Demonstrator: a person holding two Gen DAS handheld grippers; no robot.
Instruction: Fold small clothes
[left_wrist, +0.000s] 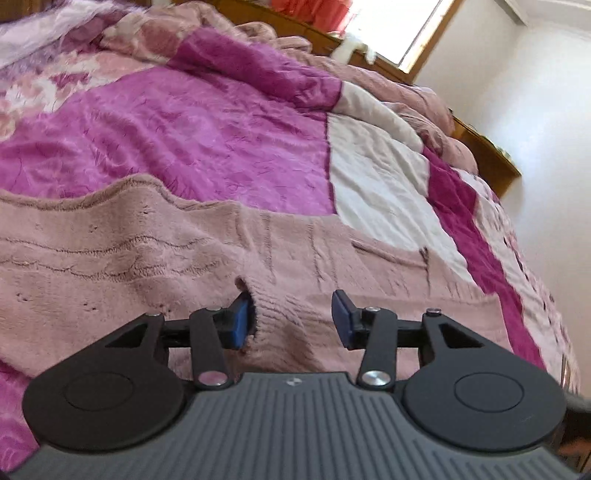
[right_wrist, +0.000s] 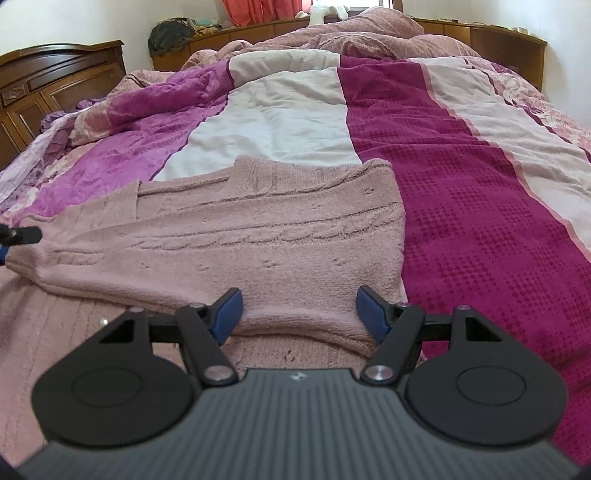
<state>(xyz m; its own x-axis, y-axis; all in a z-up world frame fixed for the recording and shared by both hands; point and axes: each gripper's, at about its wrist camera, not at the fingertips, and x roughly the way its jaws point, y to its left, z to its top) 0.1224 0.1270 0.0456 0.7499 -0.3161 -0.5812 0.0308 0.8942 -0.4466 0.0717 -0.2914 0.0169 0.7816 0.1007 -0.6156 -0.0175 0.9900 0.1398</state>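
Bed (right_wrist: 461, 177) with magenta-and-white patchwork quilt, dark wooden headboard (right_wrist: 55, 81) beyond, white walls. Pink knitted sweater (right_wrist: 258, 236) lies flat ahead of both jaws. Left gripper (left_wrist: 288, 319) jaws straddle a raised fold, partly closed; right gripper (right_wrist: 299, 314) jaws open over the hem.

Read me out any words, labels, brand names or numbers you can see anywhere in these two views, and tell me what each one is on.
No readable text in either view.
Left gripper housing: one small pale emblem, a mark rather than letters.
Right gripper housing: the same small emblem, too small to make out.
Pink knitted sweater: no tag or print showing.
Bedspread: woven patterns only, no writing.
Wooden headboard: carving only.
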